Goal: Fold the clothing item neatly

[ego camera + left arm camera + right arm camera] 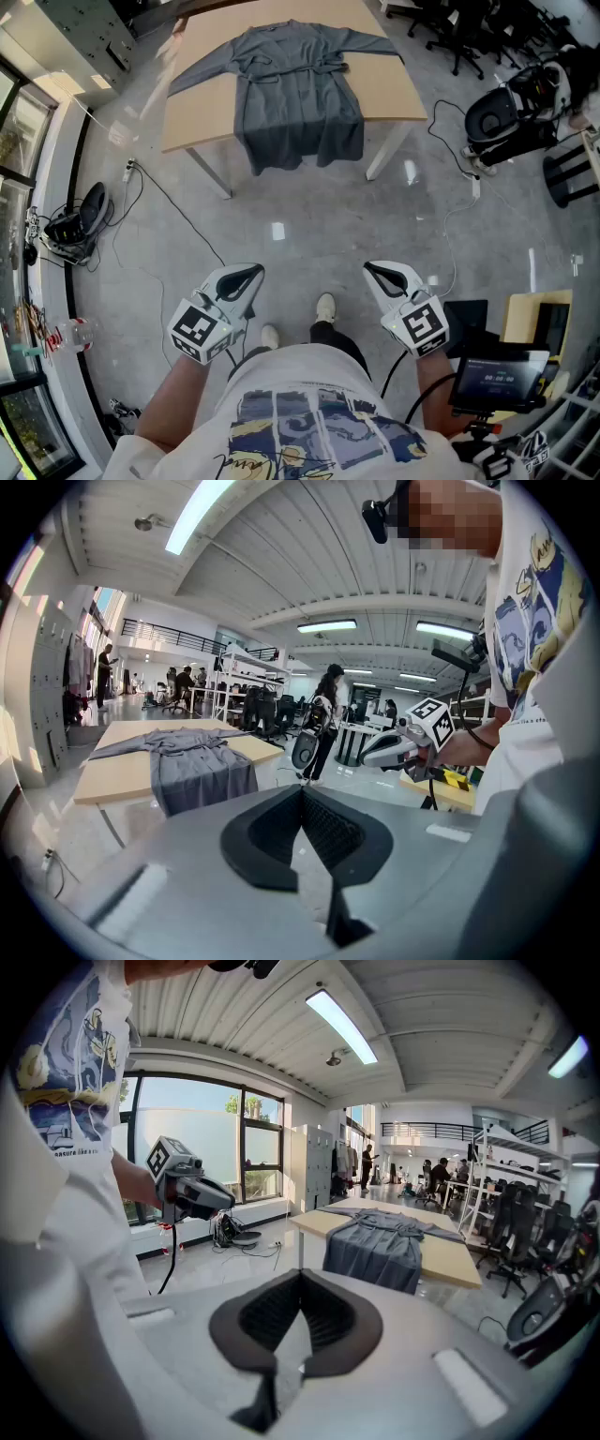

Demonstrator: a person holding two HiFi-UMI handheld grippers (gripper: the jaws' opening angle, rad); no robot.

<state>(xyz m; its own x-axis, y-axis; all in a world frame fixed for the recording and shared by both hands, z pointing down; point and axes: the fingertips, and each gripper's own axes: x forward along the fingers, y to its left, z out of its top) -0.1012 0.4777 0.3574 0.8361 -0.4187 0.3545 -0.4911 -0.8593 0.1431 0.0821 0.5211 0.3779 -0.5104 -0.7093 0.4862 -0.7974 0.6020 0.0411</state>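
The head view alone showed the grey robe (pixel 298 94) whole: spread flat on the table (pixel 389 89), sleeves out, hem hanging over the near edge. The gripper views added people (pixel 328 703) standing beyond it. The left gripper (pixel 249 274) and right gripper (pixel 377 271), jaws together and empty, hung over the floor (pixel 309 234), well short of the robe.

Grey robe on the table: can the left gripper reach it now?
Probably not yet. The left gripper, jaws shut, sits by the person's body; the grey robe lies on the table, ahead across the floor. Nothing blocks the way; stepping closer should fix it.
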